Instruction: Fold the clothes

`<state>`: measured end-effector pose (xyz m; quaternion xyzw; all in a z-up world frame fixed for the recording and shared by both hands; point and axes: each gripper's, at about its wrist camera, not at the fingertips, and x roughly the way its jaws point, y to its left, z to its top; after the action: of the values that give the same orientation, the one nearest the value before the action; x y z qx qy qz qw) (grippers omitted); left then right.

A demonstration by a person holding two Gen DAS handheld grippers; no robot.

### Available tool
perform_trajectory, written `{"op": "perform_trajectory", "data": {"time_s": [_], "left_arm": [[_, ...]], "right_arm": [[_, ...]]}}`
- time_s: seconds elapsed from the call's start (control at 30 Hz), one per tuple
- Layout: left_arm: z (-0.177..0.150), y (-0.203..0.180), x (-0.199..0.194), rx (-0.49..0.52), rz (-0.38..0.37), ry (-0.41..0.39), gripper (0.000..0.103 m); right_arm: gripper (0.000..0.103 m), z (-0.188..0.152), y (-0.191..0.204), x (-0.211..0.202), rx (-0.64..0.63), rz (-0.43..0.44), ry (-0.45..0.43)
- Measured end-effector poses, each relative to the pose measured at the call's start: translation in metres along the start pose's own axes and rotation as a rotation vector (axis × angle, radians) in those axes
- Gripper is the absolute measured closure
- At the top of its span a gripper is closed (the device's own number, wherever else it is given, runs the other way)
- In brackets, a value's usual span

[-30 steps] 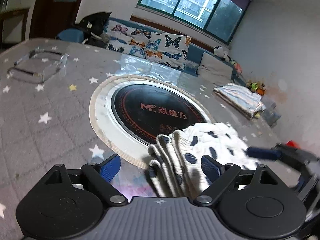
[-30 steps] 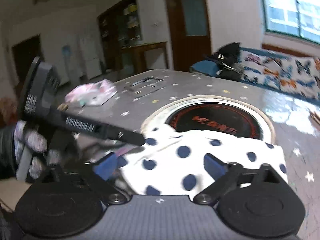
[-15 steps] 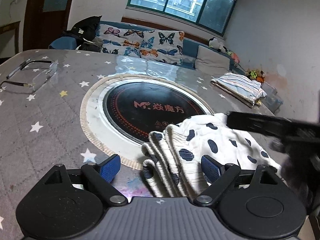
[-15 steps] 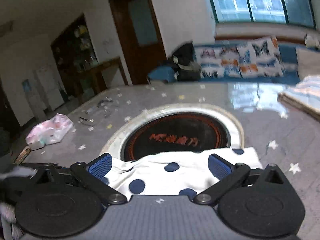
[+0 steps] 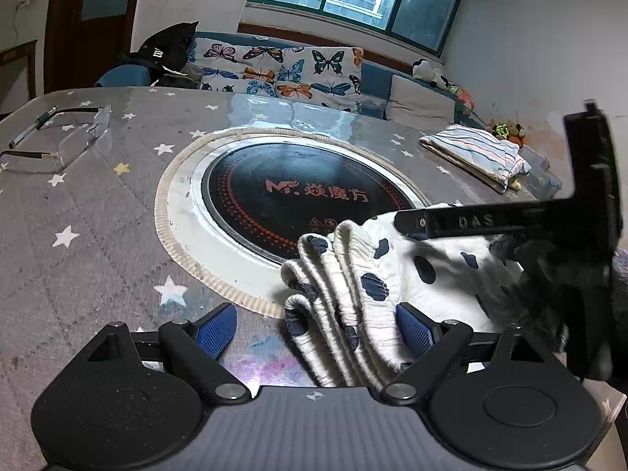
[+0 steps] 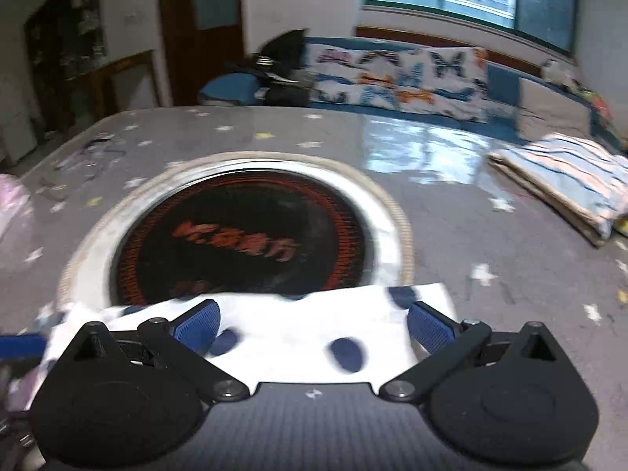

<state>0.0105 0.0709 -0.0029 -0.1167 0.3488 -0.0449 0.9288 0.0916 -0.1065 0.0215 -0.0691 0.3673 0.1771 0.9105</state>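
A white garment with dark blue dots (image 5: 443,271) lies folded at the table's near edge, partly over the round cooktop (image 5: 282,196). Its ribbed, bunched end lies between the blue pads of my left gripper (image 5: 314,329), which stands open, the right pad (image 5: 414,329) close against the fabric. The black frame of the right tool (image 5: 479,220), held by a gloved hand, reaches over the garment from the right. In the blurred right wrist view my right gripper (image 6: 312,327) is open low over the garment's flat part (image 6: 290,337).
A folded striped cloth (image 5: 471,149) (image 6: 569,180) rests at the table's far right. Glasses (image 5: 59,145) and a pen (image 5: 31,127) lie far left, and a pink bag (image 6: 10,204) shows at the left edge. A butterfly-print sofa stands behind the star-patterned table (image 5: 98,243).
My right gripper swung to the right along the garment and turned, so the cooktop and striped cloth now fill its view. In the left view its frame rose over the garment. The left gripper hardly moved.
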Motion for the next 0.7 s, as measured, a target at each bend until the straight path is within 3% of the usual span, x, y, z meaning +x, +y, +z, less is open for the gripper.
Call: {"op": "perform_trajectory", "data": {"time_s": [0.17,0.47,0.7], "left_arm": [[0.0,0.0,-0.001,0.001,0.001,0.0,0.013],[0.002,-0.001,-0.004,-0.007,0.002,-0.007,0.013],[0.001,0.001,-0.002,-0.01,0.009,0.001,0.012]], "right_arm": [[0.0,0.004,-0.013,-0.005,-0.012,-0.114,-0.031],[0.0,-0.024,0.018,-0.047,-0.203,0.015,-0.108],[0.0,-0.055,0.013,-0.058,-0.286,-0.062,-0.091]]}}
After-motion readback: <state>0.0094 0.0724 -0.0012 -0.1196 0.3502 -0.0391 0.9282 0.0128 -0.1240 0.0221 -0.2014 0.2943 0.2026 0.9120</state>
